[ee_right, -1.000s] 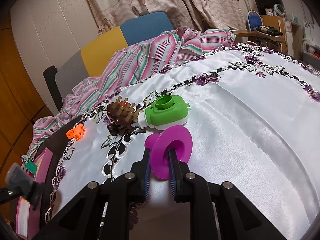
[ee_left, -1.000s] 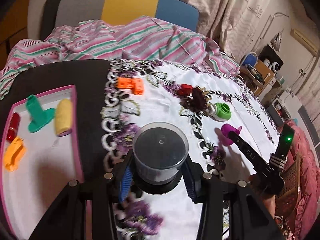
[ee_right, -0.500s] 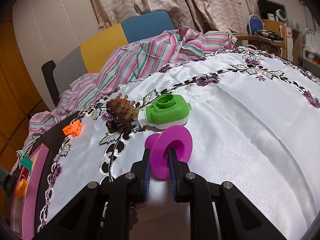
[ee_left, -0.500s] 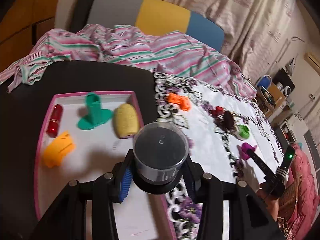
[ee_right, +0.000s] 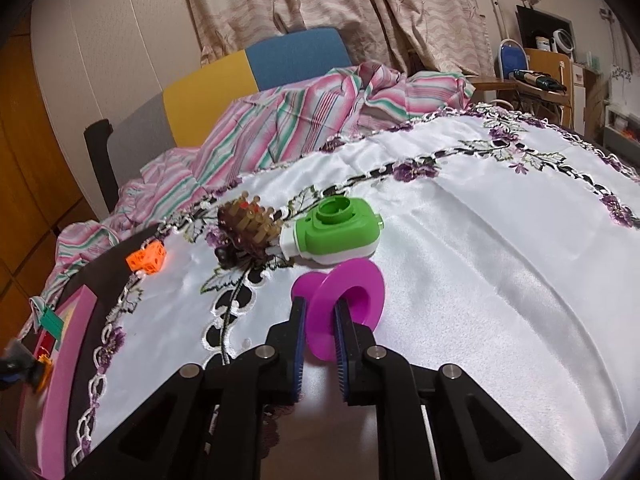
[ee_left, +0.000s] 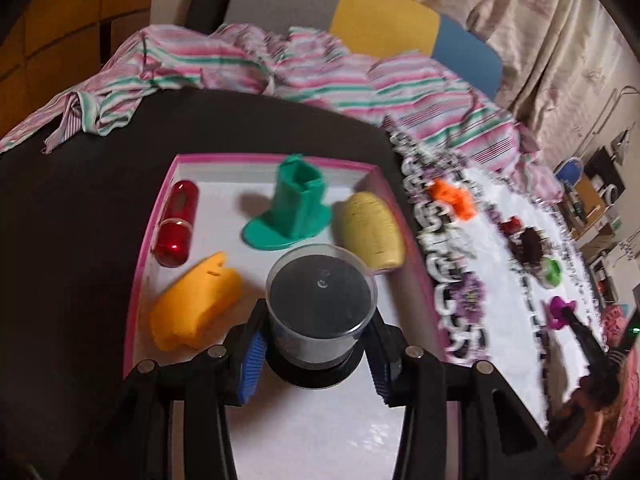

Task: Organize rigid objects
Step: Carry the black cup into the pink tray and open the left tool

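Observation:
My left gripper [ee_left: 316, 344] is shut on a clear round case with a black base [ee_left: 320, 304] and holds it above the pink-rimmed white tray [ee_left: 276, 159]. In the tray lie a red capsule [ee_left: 176, 224], a teal stand [ee_left: 294, 208], a yellow cylinder [ee_left: 374, 230] and an orange piece [ee_left: 196, 304]. My right gripper [ee_right: 320, 332] is shut on a magenta spool [ee_right: 344, 304] on the white cloth. A green-and-white round part [ee_right: 340, 236], a brown spiky piece [ee_right: 248, 228] and an orange block [ee_right: 146, 260] lie beyond it.
The white embroidered tablecloth [ee_right: 500, 280] covers the right part of a dark table [ee_left: 80, 220]. A striped pink cloth [ee_left: 280, 68] and a grey, yellow and blue chair back [ee_left: 360, 12] lie behind. Curtains and shelves stand at the far right.
My left gripper has carried the clear case leftward from over the tablecloth to over the tray. My right gripper holds still on the magenta spool.

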Demonstrator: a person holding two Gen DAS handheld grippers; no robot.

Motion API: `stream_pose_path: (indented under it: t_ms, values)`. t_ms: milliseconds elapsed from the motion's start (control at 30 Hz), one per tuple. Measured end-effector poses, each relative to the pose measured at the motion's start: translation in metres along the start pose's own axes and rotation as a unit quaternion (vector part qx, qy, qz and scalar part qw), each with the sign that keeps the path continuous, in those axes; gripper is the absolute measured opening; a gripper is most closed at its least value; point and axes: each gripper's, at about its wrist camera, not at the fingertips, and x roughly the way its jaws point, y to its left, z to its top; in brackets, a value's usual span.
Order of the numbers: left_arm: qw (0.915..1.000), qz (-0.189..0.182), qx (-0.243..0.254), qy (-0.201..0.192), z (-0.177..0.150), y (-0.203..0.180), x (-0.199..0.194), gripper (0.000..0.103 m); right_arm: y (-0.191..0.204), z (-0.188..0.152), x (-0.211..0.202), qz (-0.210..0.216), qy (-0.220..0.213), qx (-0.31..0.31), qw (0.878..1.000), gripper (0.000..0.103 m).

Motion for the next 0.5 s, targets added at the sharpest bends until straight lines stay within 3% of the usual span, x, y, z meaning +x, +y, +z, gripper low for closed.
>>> stream_pose_path:
  t_ms: [267, 367, 500]
  values:
    - [1.0000, 0.008, -0.003, 0.001, 0.010, 0.007, 0.014, 0.046, 0.006, 0.001, -0.006, -0.003, -0.002, -0.013, 1.000, 0.013]
    - [0.9996, 0.028, -0.004, -0.004, 0.007, 0.007, 0.009, 0.048, 0.010, 0.001, -0.010, -0.004, -0.001, -0.017, 1.000, 0.013]
    - [0.9994, 0.013, -0.027, -0.017, 0.002, 0.013, -0.007, 0.049, 0.018, -0.003, -0.017, 0.009, 0.004, -0.019, 1.000, 0.013]
